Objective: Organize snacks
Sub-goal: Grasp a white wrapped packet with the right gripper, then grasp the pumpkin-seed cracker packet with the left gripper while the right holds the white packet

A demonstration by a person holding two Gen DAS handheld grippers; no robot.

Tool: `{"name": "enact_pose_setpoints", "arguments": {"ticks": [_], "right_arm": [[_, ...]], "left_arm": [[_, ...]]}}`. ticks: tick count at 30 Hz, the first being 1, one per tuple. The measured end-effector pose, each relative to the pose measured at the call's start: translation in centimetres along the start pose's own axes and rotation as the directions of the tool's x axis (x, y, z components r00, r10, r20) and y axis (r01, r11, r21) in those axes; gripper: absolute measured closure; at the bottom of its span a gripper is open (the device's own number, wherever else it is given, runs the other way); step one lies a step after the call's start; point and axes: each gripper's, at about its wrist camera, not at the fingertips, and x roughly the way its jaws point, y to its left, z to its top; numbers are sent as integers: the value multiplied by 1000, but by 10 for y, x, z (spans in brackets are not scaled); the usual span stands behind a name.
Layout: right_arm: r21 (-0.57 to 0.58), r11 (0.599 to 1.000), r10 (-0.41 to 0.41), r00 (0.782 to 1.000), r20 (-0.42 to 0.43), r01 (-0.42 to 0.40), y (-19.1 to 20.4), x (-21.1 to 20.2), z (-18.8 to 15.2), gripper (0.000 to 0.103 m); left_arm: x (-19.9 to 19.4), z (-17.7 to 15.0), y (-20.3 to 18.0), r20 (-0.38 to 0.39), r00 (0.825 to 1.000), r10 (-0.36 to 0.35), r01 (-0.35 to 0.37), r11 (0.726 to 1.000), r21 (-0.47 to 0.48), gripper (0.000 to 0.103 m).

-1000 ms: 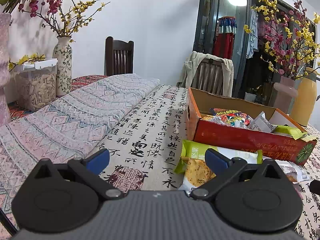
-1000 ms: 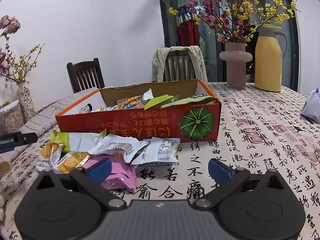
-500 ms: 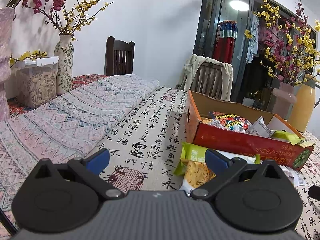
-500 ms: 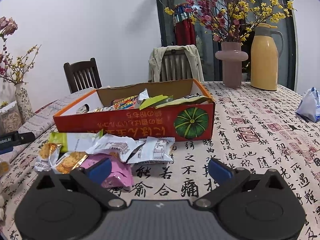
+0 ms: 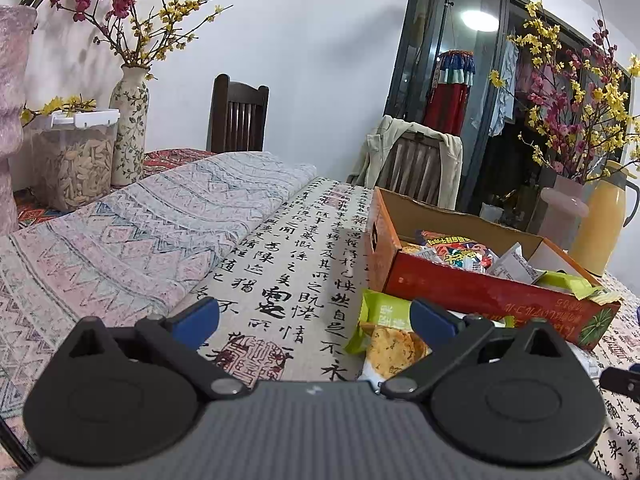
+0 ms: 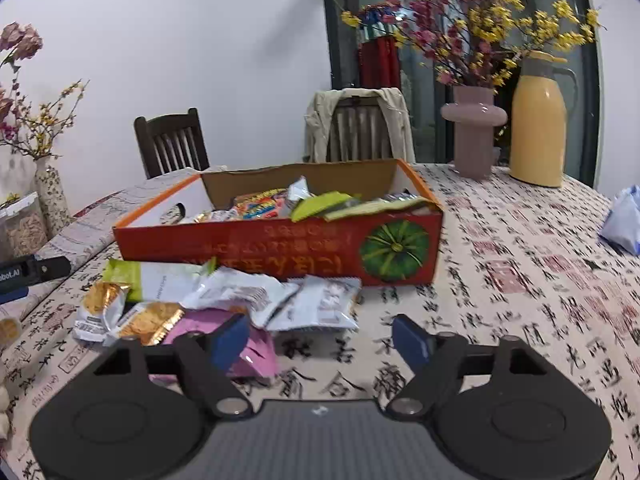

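Note:
A red cardboard box (image 6: 280,248) (image 5: 480,288) stands on the calligraphy tablecloth with several snack packets inside. In front of it lies a loose pile: a green-and-white cracker packet (image 6: 152,280) (image 5: 384,320), white packets (image 6: 320,304), gold packets (image 6: 152,320) and a pink packet (image 6: 256,356). My right gripper (image 6: 320,340) hovers just before the pile. Its jaws are closing, with the pink packet's edge by the left finger and no pad pressing on anything. My left gripper (image 5: 314,320) stands open over bare tablecloth, the cracker packet beside its right finger.
A folded patterned cloth (image 5: 140,232) covers the table's left side, with a seed jar (image 5: 76,160) and a vase (image 5: 128,128) behind it. A pink vase (image 6: 474,128), a yellow flask (image 6: 538,120) and a blue-white bag (image 6: 624,220) stand on the right. Two chairs sit behind the table.
The right gripper's fingers have drawn closer together in the last half second. Both grippers stay in nearly the same place, and the packets have not moved.

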Motion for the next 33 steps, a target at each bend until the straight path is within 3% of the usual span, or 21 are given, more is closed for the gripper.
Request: {"name": "enact_pose_setpoints", "arguments": {"ticks": [6, 15, 17, 20, 28, 33], "right_arm": [[4, 999, -49, 998, -36, 49, -3, 27, 21, 46], [21, 997, -63, 984, -168, 68, -4, 76, 26, 48], [12, 998, -61, 981, -184, 64, -3, 79, 22, 54], [-5, 999, -52, 984, -168, 51, 0, 75, 22, 64], [22, 999, -42, 999, -20, 42, -11, 26, 15, 64], [43, 998, -51, 998, 27, 50, -26, 10, 5, 64]], "left_arm": [[-1, 0, 2, 2, 1000, -8, 8, 1000, -8, 0], [0, 0, 2, -2, 1000, -18, 18, 1000, -15, 0], [0, 0, 2, -3, 1000, -18, 18, 1000, -15, 0], [1, 0, 2, -4, 1000, -15, 15, 1000, -15, 0], [3, 0, 2, -15, 1000, -1, 1, 1000, -13, 0], [4, 0, 0, -19, 1000, 10, -10, 1000, -7, 0]]}}
